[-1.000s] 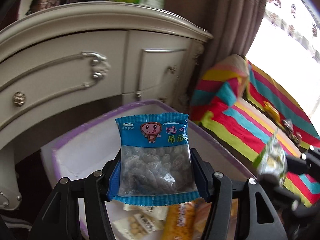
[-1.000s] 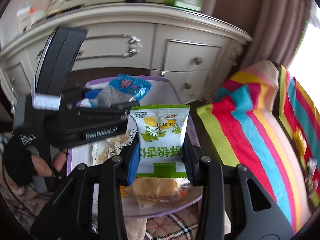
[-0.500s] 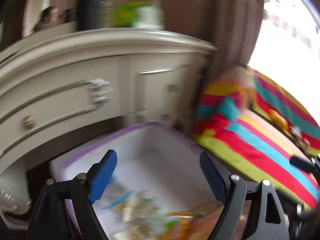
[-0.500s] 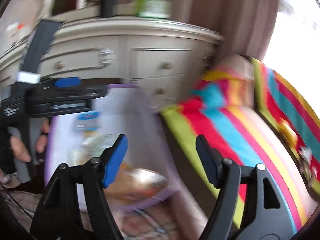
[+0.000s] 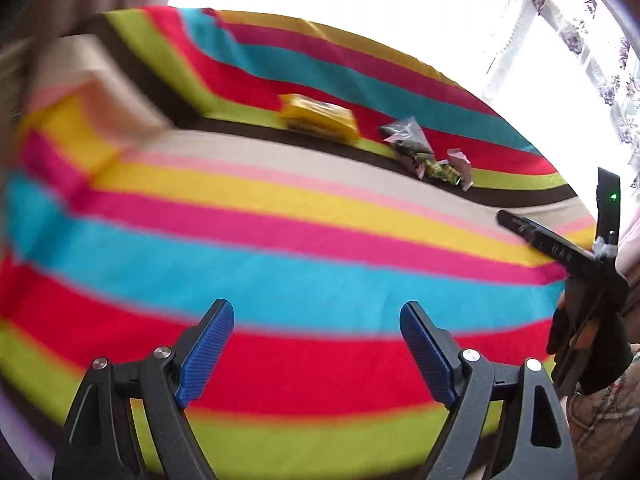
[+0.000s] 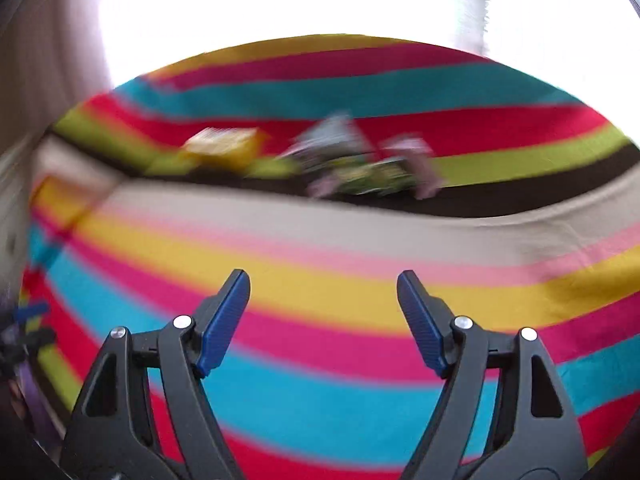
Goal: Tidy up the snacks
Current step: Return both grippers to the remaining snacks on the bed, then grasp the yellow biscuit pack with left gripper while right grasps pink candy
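My left gripper [image 5: 316, 308] hangs open over the striped bedspread [image 5: 256, 264] with nothing between its blue pads. My right gripper [image 6: 323, 276] is also open and holds nothing, above the same bedspread [image 6: 320, 392]. Far ahead, in the fold of the cover, lie a yellow packet [image 5: 318, 118], a dark clear packet [image 5: 406, 136] and a small green packet [image 5: 442, 170] with a pink wrapper [image 5: 460, 160] beside it. The right wrist view shows them blurred: the yellow packet [image 6: 224, 148] and the green packet [image 6: 372, 174].
A gloved hand [image 5: 588, 336] holds the other gripper's black body at the right edge of the left wrist view. A bright window with a flowered curtain [image 5: 600, 40] stands behind the bed. A brown curtain [image 6: 36, 80] hangs at the left.
Both grippers let go of their packets, a blue sweets packet and a green-and-white one, over the purple-rimmed tray. They opened wide and swung right, from the dresser to the striped bed.
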Tool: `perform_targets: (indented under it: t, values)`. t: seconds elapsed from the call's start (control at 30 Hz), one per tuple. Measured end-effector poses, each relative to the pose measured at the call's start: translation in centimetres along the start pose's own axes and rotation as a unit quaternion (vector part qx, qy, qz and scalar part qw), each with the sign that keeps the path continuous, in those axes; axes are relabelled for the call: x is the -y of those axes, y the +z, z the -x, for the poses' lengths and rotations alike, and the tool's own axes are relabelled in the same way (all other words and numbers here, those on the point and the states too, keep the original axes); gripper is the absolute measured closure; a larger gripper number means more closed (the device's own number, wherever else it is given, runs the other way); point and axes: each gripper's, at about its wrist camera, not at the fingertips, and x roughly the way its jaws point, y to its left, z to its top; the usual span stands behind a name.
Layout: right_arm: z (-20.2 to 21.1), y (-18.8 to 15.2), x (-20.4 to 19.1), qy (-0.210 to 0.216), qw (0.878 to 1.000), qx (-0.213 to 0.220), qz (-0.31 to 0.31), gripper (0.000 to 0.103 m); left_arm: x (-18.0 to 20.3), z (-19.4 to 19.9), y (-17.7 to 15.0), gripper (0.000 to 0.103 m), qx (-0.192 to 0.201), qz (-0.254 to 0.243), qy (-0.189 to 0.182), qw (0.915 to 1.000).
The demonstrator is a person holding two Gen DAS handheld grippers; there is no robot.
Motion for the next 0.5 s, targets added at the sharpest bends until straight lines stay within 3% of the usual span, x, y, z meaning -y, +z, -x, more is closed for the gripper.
perform_targets:
  t: [0.1,0.23,0.37,0.5]
  values:
    - [-2.8,3.1,4.5,-0.012,0.999,0.009,-0.036,0.030,0.8,-4.4,3.4,0.017,-0.017,0.020,-0.006,0.9997]
    - [-7.6,6.9,7.0,-0.017,0.999,0.010,-0.036,0.040,0.4,-8.3,6.1,0.017,-0.024,0.040,-0.003,0.9989]
    - [-12.5,9.5,7.4,-0.016,1.000,-0.006,0.001,0.046,-0.1,-10.6,8.3,0.017,-0.033,0.069,-0.010,0.9970]
    - [-16.6,10.4,6.9,-0.030,0.996,-0.050,0.060,0.053,-0.8,-12.3,10.8,0.017,-0.021,0.123,-0.043,0.9913]
